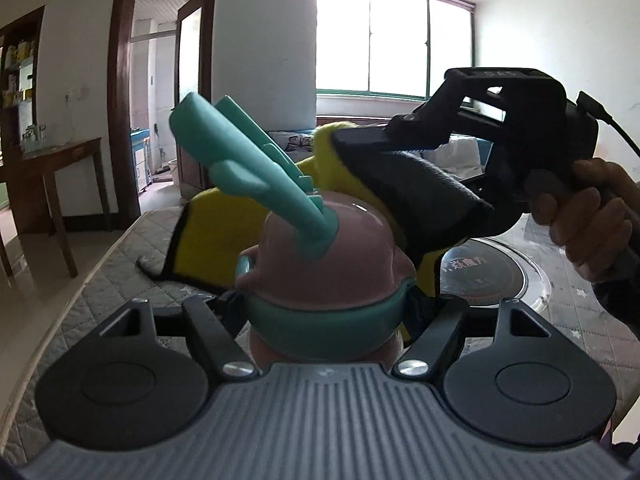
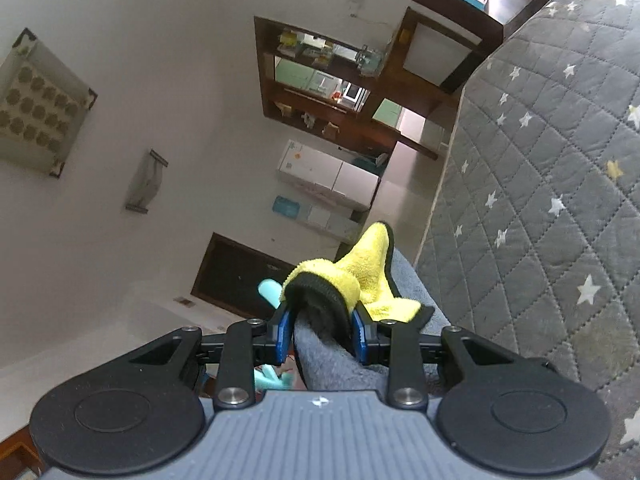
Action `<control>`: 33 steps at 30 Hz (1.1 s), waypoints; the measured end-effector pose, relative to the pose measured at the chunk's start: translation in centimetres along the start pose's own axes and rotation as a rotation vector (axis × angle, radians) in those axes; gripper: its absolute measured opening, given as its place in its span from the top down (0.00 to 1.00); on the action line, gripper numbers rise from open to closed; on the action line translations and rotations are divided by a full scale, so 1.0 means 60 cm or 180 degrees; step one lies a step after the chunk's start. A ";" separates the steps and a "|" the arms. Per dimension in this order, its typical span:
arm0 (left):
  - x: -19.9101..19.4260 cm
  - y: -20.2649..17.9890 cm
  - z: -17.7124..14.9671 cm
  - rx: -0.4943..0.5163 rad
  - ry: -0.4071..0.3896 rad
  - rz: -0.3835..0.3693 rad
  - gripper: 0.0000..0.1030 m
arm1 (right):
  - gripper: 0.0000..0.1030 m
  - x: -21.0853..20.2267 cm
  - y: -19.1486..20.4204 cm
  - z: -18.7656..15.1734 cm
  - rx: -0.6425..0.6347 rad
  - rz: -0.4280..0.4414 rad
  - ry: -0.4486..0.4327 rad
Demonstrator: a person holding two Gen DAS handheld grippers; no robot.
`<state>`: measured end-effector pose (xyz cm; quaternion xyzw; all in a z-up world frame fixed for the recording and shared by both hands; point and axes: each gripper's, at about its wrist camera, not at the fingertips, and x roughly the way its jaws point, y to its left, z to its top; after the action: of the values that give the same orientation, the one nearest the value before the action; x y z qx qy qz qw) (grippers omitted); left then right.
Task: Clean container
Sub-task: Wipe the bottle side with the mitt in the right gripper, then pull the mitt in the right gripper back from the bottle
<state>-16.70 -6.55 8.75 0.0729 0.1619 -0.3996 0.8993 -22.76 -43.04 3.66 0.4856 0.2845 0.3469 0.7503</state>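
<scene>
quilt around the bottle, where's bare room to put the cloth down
Free: the quilt left of the bottle, out to its near edge. Crowded: right of the bottle, where the round glass plate, the right gripper with the cloth and the hand sit.

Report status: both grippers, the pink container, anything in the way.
Left gripper clamped on pink container. Right gripper shut on yellow-grey cloth, over the container's top. Teal handle sticks up beside the cloth.

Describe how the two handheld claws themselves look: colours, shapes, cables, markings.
Both are matte black plastic with a ribbed grey body, two round black discs and silver pivot bolts. The right claw has blue finger pads. In the left wrist view its black open-frame housing carries faint embossed lettering and a black cable.
</scene>
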 end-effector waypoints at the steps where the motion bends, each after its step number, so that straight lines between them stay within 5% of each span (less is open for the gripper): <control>1: 0.001 0.000 -0.001 -0.0001 -0.0004 -0.0003 0.28 | 0.71 0.001 -0.004 -0.001 0.0021 0.0003 -0.0002; 33: -0.003 0.008 -0.001 -0.0080 -0.0051 0.0066 0.28 | 0.68 0.018 -0.146 -0.041 0.0710 -0.0660 -0.0020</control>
<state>-16.46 -6.11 8.77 0.0601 0.1590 -0.3887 0.9055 -21.89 -43.40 -5.44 0.5351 0.3675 0.2323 0.7243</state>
